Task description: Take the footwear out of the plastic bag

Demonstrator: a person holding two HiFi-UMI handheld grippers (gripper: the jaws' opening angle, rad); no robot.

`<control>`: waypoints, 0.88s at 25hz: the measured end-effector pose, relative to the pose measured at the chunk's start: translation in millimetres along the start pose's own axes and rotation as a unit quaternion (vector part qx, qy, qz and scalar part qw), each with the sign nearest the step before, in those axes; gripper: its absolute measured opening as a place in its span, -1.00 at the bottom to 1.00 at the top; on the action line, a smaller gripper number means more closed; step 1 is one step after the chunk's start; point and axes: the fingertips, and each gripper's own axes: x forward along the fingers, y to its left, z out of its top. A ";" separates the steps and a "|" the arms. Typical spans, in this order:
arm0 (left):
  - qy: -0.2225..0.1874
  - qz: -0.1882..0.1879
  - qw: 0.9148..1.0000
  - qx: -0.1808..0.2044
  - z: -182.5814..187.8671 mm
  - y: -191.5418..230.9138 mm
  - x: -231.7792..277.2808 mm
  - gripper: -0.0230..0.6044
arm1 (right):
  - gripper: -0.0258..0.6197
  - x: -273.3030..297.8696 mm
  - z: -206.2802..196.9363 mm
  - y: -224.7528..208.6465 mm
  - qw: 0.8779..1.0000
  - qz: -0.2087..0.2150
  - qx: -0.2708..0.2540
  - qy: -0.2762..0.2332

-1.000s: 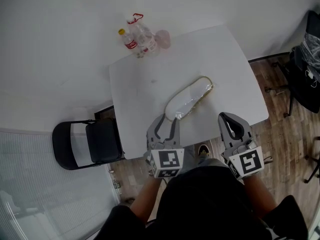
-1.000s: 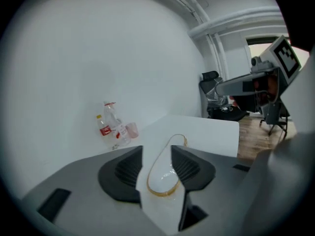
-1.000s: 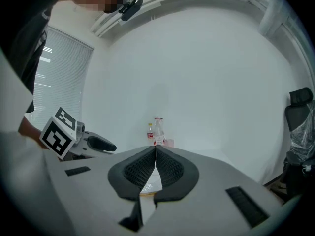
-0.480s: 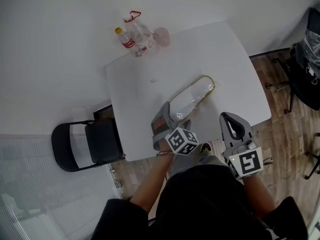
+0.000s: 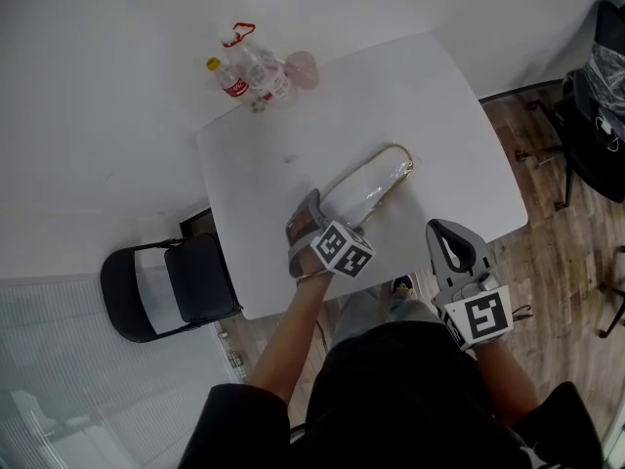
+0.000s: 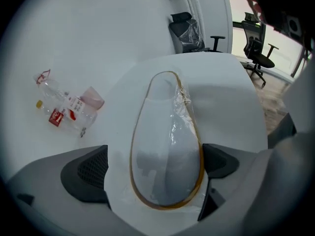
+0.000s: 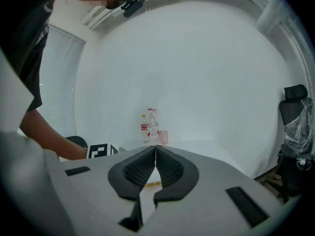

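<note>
The shoe (image 5: 366, 189) is lying on the table (image 5: 439, 115), wrapped in the plastic bag (image 6: 184, 102), so nothing is taken out yet. The left gripper (image 6: 155, 163) has just been opening its jaws, which are standing wide around the shoe's near end without gripping it. The right gripper (image 7: 155, 154) is waiting clenched and empty
</note>
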 end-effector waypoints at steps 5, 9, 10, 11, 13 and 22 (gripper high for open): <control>0.019 -0.073 0.997 -0.003 0.9 -1.4 9.7 0.90 | -0.86 5.5 -2.0 -2.5 1.000 0.003 0.009 0.003; 0.024 -0.112 0.993 -0.011 -0.1 -3.4 15.4 0.91 | -0.86 11.1 -3.5 -2.3 1.000 0.009 0.012 0.005; 0.025 -0.124 0.992 -0.015 -0.5 -3.9 16.8 0.91 | -0.86 12.2 -4.2 -3.0 1.000 0.009 0.013 0.006; 0.026 -0.135 0.990 -0.021 -1.1 -4.3 18.2 0.91 | -0.86 13.3 -4.7 -3.7 1.000 0.009 0.014 0.007; 0.029 -0.155 0.987 -0.029 -1.7 -4.7 20.0 0.93 | -0.86 15.7 -5.3 -4.6 1.000 0.011 0.016 0.009; 0.035 -0.208 0.977 -0.022 0.1 -8.4 26.0 0.93 | -0.86 29.2 -10.1 -11.6 0.999 0.010 0.026 0.017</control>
